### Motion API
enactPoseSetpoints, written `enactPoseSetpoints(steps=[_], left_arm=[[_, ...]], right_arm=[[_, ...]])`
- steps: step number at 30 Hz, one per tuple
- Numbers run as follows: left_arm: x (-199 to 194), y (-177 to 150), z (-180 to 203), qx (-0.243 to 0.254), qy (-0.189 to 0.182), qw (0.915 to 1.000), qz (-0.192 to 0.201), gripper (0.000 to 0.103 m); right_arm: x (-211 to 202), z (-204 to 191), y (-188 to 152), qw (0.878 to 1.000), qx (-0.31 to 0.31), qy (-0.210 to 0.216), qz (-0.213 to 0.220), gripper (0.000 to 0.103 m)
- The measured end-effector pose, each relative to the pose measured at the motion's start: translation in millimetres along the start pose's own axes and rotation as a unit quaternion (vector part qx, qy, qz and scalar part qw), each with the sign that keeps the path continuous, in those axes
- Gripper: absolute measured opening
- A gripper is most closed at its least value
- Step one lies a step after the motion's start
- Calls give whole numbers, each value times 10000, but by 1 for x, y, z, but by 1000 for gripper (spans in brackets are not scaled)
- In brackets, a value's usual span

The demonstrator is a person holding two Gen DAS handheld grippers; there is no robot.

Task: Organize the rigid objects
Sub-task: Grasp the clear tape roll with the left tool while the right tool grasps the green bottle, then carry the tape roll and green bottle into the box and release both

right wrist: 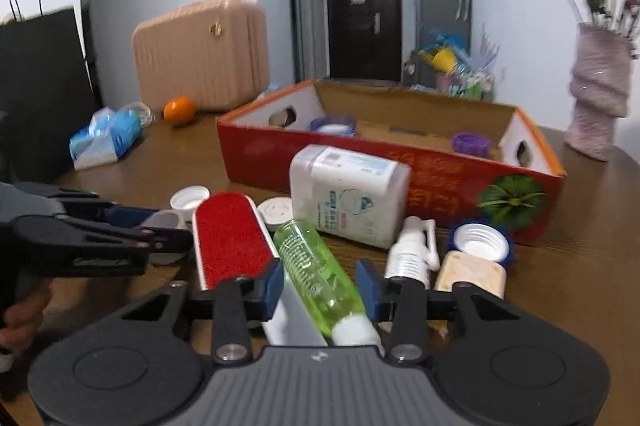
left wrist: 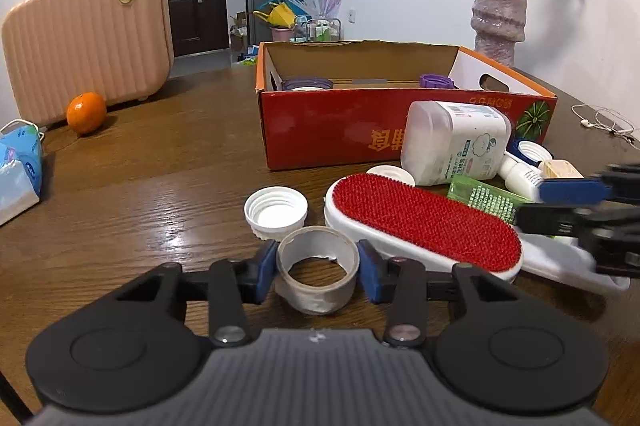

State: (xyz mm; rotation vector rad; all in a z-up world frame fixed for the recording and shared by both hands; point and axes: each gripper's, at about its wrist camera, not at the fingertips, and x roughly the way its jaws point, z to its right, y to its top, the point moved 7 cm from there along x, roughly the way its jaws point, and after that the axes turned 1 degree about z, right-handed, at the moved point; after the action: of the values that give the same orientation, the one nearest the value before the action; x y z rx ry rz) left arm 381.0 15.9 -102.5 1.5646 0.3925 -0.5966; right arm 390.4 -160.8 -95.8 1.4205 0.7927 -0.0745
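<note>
Left wrist view: the left gripper (left wrist: 317, 268) pads touch both sides of the tape roll (left wrist: 317, 274) on the table (left wrist: 160, 178). The right gripper (right wrist: 320, 286) stands apart around the green bottle (right wrist: 316, 274), whose cap is partly hidden. Box (left wrist: 320, 134) contents are mostly hidden.

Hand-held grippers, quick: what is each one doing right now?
Left hand-held gripper: closed on the tape roll.
Right hand-held gripper: open around the green bottle, not squeezing it.

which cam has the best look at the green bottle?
Right wrist. The green bottle lies lengthwise between the open right tool fingers, with its white cap nearest the camera and the whole body visible. Left wrist shows only a short green section behind the red brush, partly hidden by the right tool.
</note>
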Motion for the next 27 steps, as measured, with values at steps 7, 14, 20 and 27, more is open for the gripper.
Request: enactPoseSetpoints(steps=[7, 14, 20, 27], left_arm=[[-25, -3, 4, 38, -27, 9998, 182, 43], [-81, -13, 10, -222, -57, 9985, 503, 42], [-121, -22, 13, -379, -33, 9968, 698, 42], [-169, -33, 20, -456, -19, 9933, 1063, 42]], right_arm=[[26, 6, 16, 9982, -174, 341, -468, 37], [30, 11, 3, 9958, -273, 266, -833, 30], [-28, 4, 7, 9999, -63, -36, -129, 30], [-128, -3, -5, 9974, 322, -131, 639, 30]])
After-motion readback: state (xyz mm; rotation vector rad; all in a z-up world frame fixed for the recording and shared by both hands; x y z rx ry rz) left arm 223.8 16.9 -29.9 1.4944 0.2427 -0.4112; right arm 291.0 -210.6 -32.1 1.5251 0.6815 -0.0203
